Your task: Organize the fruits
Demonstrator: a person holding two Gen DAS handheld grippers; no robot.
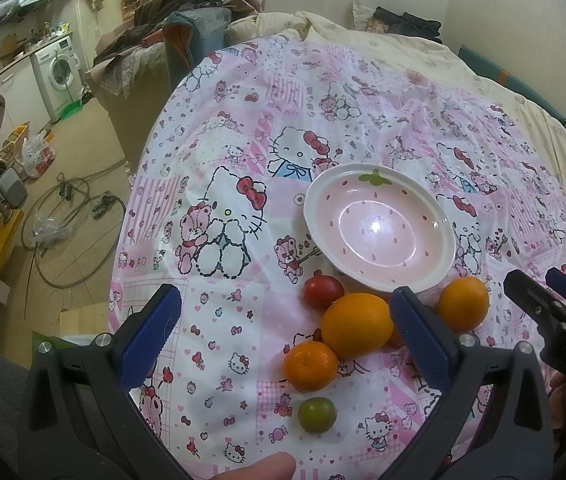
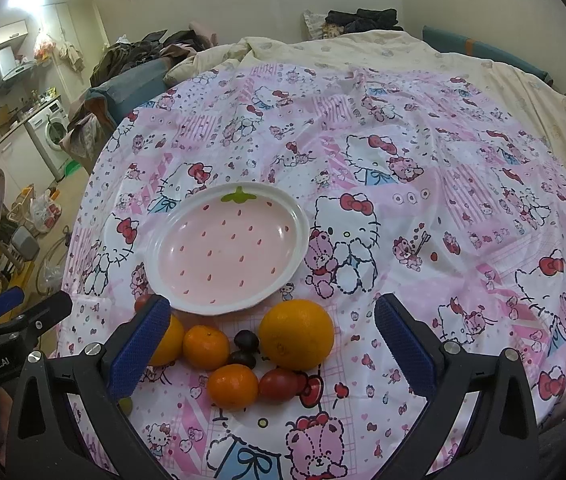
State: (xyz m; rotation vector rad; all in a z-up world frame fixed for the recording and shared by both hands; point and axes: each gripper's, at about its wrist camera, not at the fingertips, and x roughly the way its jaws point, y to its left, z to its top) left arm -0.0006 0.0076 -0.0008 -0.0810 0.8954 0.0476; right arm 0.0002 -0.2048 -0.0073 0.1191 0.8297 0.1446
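A pink strawberry-pattern plate lies empty on the Hello Kitty cloth. Fruit sits in a cluster in front of it. In the left wrist view I see a large orange, a small orange, another orange, a red tomato and a green fruit. In the right wrist view I see a large orange, small oranges, a red tomato and two dark grapes. My left gripper is open above the cluster. My right gripper is open above it too.
The cloth covers a bed with a cream quilt behind. To the left the floor holds hoses, bags and a washing machine. A clothes pile lies at the back left.
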